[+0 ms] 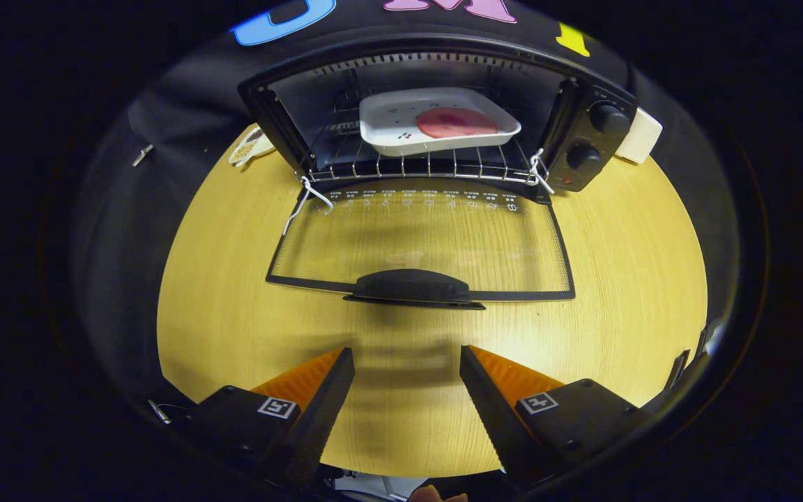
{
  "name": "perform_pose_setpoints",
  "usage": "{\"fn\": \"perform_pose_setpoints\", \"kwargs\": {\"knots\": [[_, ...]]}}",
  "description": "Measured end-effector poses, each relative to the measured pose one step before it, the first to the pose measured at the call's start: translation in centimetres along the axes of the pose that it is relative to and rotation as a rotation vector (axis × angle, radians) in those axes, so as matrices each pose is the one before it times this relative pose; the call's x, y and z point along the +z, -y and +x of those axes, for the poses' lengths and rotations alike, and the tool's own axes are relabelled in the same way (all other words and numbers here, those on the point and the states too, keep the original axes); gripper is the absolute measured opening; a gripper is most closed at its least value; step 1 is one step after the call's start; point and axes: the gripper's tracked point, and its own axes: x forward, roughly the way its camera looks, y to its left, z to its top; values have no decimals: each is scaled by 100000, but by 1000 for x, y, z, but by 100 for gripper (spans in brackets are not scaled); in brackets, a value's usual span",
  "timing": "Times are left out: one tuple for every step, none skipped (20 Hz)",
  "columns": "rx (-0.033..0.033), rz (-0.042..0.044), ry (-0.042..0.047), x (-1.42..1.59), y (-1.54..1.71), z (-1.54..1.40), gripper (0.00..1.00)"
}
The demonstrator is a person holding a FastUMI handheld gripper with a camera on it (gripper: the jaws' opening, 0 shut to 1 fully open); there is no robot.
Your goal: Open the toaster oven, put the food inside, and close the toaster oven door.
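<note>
The black toaster oven (586, 150) stands at the far side of the round wooden table (624, 293). Its glass door (422, 240) lies folded down flat toward me, the dark handle (412, 287) at its near edge. Inside, on the wire rack (415, 166), rests a white square tray (391, 136) carrying a round pink slice of food (456, 122). My gripper (407, 359) is open and empty, its fingers spread apart above the table a short way short of the door handle.
Two control knobs (607, 118) sit on the oven's right panel. A white block (640, 136) stands behind the oven's right side, and a small light object (251, 146) lies on the table left of the oven. White ties (307, 199) hang at the rack's front corners.
</note>
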Motion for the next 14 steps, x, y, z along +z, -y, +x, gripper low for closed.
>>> {"fn": "perform_pose_setpoints", "kwargs": {"knots": [[-1662,24,-1045,-907,741,143,99],[-1443,-23,-742,21,182,626,100],[-1550,5,-78,83,126,515,99],[-1566,-142,637,219,236,407,99],[-1609,-220,812,301,255,398,99],[-1177,493,722,395,297,207,99],[-111,945,1585,516,-67,510,99],[-494,378,75,348,148,-10,99],[-577,760,568,505,197,277,100],[-451,2617,-1515,67,76,118,99],[-222,1467,-726,62,-54,-156,100],[-94,-405,179,-34,32,-142,99],[177,-836,375,24,27,59,100],[393,-390,975,59,3,-262,100]]}}
